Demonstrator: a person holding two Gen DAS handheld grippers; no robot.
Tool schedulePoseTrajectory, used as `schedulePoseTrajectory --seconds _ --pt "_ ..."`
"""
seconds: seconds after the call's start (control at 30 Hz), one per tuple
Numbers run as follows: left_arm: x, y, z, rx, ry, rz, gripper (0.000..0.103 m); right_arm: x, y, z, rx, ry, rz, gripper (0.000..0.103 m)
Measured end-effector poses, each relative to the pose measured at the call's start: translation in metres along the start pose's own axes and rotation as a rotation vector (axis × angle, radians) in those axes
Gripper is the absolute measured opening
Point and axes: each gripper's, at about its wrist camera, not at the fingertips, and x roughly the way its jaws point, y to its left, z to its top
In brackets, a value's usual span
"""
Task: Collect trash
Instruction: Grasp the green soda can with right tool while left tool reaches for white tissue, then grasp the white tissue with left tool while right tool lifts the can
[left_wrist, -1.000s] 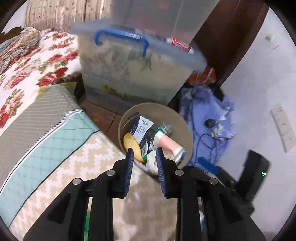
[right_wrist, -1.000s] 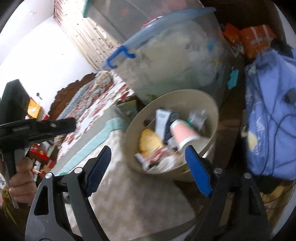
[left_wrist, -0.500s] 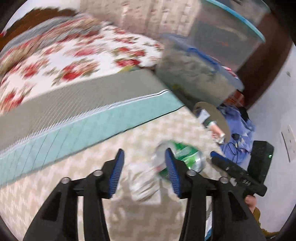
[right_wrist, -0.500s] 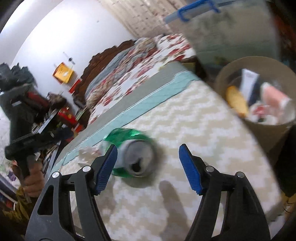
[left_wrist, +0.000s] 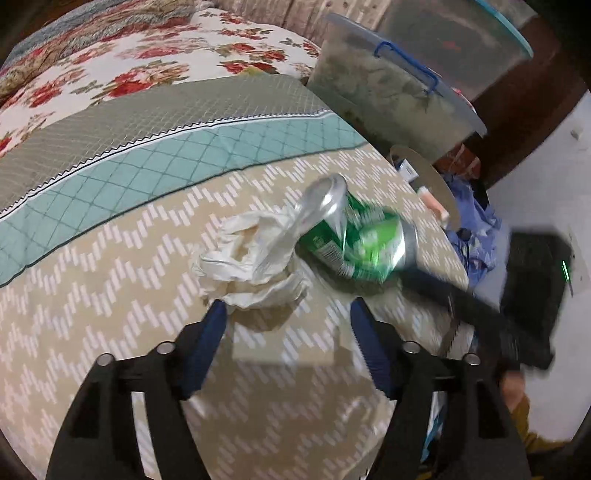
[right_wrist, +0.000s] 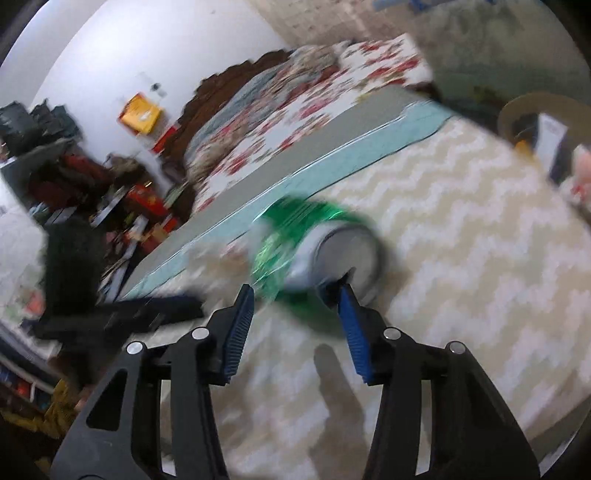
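Left tool (left_wrist: 288, 317) gapes before crumpled tissue (left_wrist: 251, 262); green can (left_wrist: 354, 236) beside.

A home bedroom: floral quilt (left_wrist: 122, 70) on a carved-headboard bed (right_wrist: 229, 85).

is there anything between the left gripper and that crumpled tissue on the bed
Nothing visible. The left gripper, jaws just opening and empty, sits right before the crumpled tissue on the bedspread. The green can lies beyond it.
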Motion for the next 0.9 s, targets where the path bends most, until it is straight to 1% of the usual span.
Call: schedulePoseTrajectory --seconds 0.03,0.07,0.1,0.17,0.23,0.27,0.37,0.4,0.47,0.57,0.6,0.67,0.7,0.73,0.77,0.8,0.83,0.87,0.9 --pt "0.002 0.003 0.004 -0.016 0.001 -0.008 0.074 0.000 0.005 -0.003 -0.024 0.014 0.016 0.051" --pt "0.002 0.009 0.010 -0.043 0.000 -0.027 0.077 -0.001 0.018 -0.009 -0.078 0.037 0.039 0.051" --pt "0.004 0.011 0.015 -0.058 0.000 -0.037 0.078 -0.005 0.023 -0.012 -0.112 0.039 0.043 0.051" --pt "0.005 0.017 0.024 -0.086 -0.001 -0.053 0.078 -0.020 0.024 -0.009 -0.132 0.004 0.038 0.051" --pt "0.006 0.018 0.029 -0.097 0.006 -0.066 0.078 -0.034 0.014 0.003 -0.098 -0.049 0.029 0.051" --pt "0.008 0.019 0.031 -0.105 0.012 -0.075 0.078 -0.041 0.004 0.015 -0.055 -0.082 0.017 0.051" --pt "0.009 0.023 0.033 -0.131 0.023 -0.103 0.079 -0.040 -0.017 0.037 0.009 -0.108 -0.006 0.051" --pt "0.009 0.024 0.033 -0.143 0.025 -0.115 0.080 -0.031 -0.030 0.048 0.043 -0.099 -0.021 0.051" --pt "0.007 0.029 0.032 -0.163 0.021 -0.129 0.082 -0.013 -0.046 0.058 0.098 -0.058 -0.012 0.051" --pt "0.006 0.037 0.035 -0.188 0.022 -0.108 0.084 0.012 -0.062 0.069 0.140 0.003 -0.012 0.051" --pt "0.009 0.040 0.037 -0.200 0.031 -0.099 0.085 0.026 -0.061 0.066 0.143 0.038 -0.012 0.051" --pt "0.014 0.043 0.042 -0.209 0.048 -0.081 0.086 0.036 -0.057 0.059 0.121 0.080 0.003 0.051" --pt "0.018 0.044 0.045 -0.209 0.057 -0.069 0.086 0.037 -0.055 0.060 0.109 0.088 0.015 0.054" --pt "0.022 0.044 0.048 -0.207 0.065 -0.059 0.086 0.043 -0.045 0.054 0.076 0.099 0.027 0.055" --pt "0.026 0.045 0.049 -0.206 0.073 -0.048 0.086 0.047 -0.039 0.051 0.047 0.101 0.022 0.055" --pt "0.031 0.046 0.051 -0.211 0.087 -0.030 0.084 0.050 -0.029 0.046 0.009 0.111 0.016 0.054" --pt "0.032 0.046 0.053 -0.207 0.076 -0.011 0.082 0.053 -0.024 0.042 -0.011 0.117 0.022 0.045" --pt "0.033 0.046 0.055 -0.204 0.076 0.027 0.068 0.053 -0.020 0.039 -0.019 0.121 0.041 0.043" --pt "0.033 0.046 0.055 -0.202 0.072 0.061 0.046 0.051 -0.019 0.037 -0.018 0.115 0.064 0.035"
